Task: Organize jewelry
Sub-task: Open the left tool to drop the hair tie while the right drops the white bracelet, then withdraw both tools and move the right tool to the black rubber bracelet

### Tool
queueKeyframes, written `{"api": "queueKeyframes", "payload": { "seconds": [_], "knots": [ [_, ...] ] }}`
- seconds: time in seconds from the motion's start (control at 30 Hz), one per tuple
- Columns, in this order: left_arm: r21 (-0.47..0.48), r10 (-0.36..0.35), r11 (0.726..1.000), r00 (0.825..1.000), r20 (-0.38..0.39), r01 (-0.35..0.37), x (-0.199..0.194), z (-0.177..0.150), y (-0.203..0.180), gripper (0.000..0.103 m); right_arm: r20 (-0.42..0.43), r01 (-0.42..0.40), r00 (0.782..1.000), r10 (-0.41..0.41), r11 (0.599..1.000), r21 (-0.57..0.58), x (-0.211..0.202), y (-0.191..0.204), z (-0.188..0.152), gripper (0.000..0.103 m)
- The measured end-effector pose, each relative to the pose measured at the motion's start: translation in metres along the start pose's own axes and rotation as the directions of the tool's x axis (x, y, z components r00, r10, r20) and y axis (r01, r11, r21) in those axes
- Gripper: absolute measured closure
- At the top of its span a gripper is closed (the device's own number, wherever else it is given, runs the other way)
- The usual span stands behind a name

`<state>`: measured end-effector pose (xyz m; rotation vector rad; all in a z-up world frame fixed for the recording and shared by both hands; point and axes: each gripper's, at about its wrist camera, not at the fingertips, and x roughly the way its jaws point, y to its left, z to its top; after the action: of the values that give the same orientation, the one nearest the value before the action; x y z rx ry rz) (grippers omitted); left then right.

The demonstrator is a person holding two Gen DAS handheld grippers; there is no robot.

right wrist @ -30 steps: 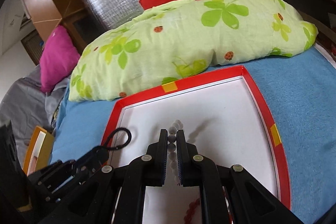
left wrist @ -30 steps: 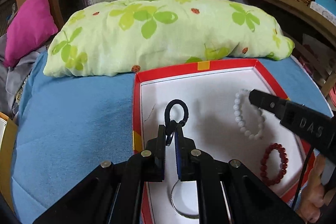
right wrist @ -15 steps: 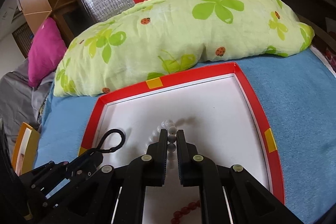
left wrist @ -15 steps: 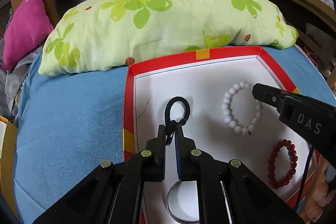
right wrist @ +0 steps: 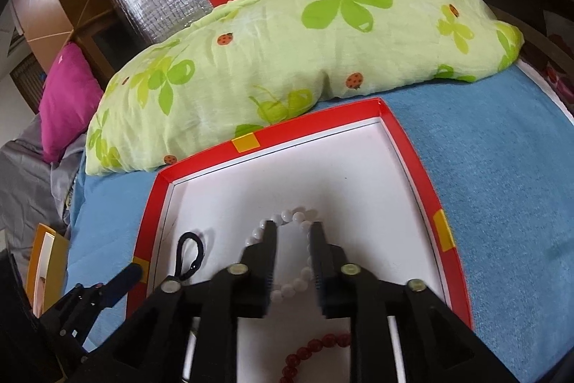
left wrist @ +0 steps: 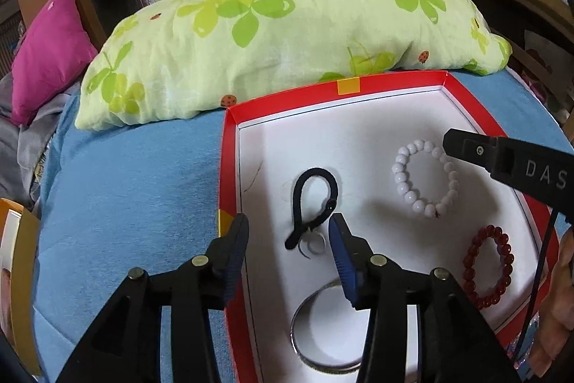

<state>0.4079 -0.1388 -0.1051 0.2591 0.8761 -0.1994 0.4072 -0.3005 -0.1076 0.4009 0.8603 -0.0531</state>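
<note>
The left gripper (left wrist: 288, 228) has just been opening; its jaws stand spread over the near left part of the red-rimmed tray (left wrist: 229, 167), with the black cord (left wrist: 312, 203) and a small ring (left wrist: 315, 244) lying loose between the tips, not pinched. The right gripper (right wrist: 292, 234) has also just been opening; its jaws are parted around the white bead bracelet (right wrist: 287, 216), which lies flat on the tray floor. A red bead bracelet (left wrist: 489, 266) lies near right and a metal bangle (left wrist: 323, 343) nearest. The tray sits on a blue blanket (left wrist: 125, 203), a green pillow (left wrist: 287, 42) beyond it
</note>
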Motion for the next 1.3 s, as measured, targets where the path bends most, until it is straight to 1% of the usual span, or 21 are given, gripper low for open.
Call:
{"api": "queueKeyframes", "payload": {
  "seconds": [0.07,0.1,0.13,0.2,0.3,0.37,0.53,0.8,0.9,1.07,1.3],
  "knots": [
    [0.002,-0.002,1.000,1.000,0.005,0.002,-0.005,-0.001,-0.001,0.053,0.002,-0.002,1.000,0.002,1.000,0.004,-0.004,-0.002,0.000,0.076],
    [0.005,0.002,1.000,1.000,0.011,-0.002,-0.008,-0.002,-0.001,0.050,0.004,0.000,1.000,0.000,1.000,0.003,-0.006,-0.003,0.000,0.076],
    [0.007,0.006,1.000,1.000,0.015,-0.007,-0.011,-0.003,-0.002,0.044,0.008,0.002,1.000,-0.002,1.000,0.002,-0.008,-0.004,-0.001,0.076],
    [0.010,0.016,1.000,0.999,0.028,-0.016,-0.017,-0.005,-0.003,0.038,0.013,0.005,1.000,-0.005,1.000,-0.001,-0.014,-0.005,-0.002,0.076],
    [0.008,0.020,1.000,0.999,0.039,-0.020,-0.027,-0.010,-0.002,0.037,0.016,0.010,1.000,-0.010,1.000,0.000,-0.023,-0.007,-0.005,0.076],
    [0.011,0.031,0.999,0.998,0.046,-0.031,-0.034,-0.015,-0.003,0.034,0.017,0.011,1.000,-0.011,1.000,0.001,-0.030,-0.009,-0.009,0.076],
    [0.025,0.047,0.999,0.997,0.059,-0.048,-0.052,-0.032,-0.004,0.034,0.018,0.004,1.000,-0.004,1.000,-0.017,-0.052,-0.012,-0.023,0.076],
    [0.050,0.072,0.996,0.994,0.084,-0.076,-0.083,-0.067,-0.003,0.033,0.022,-0.014,1.000,0.016,0.998,-0.060,-0.092,-0.013,-0.056,0.076],
    [0.041,0.080,0.996,0.993,0.088,-0.084,-0.094,-0.086,0.000,0.033,0.026,-0.014,1.000,0.016,0.997,-0.071,-0.107,-0.015,-0.069,0.076],
    [0.028,0.080,0.996,0.995,0.067,-0.082,-0.106,-0.116,0.004,0.033,0.015,-0.028,0.999,0.029,0.998,-0.057,-0.127,-0.020,-0.095,0.076],
    [-0.008,0.066,0.998,0.996,0.062,-0.065,-0.123,-0.143,0.011,0.033,-0.012,-0.033,0.999,0.033,0.997,-0.062,-0.150,-0.024,-0.139,0.076]
  ]
}}
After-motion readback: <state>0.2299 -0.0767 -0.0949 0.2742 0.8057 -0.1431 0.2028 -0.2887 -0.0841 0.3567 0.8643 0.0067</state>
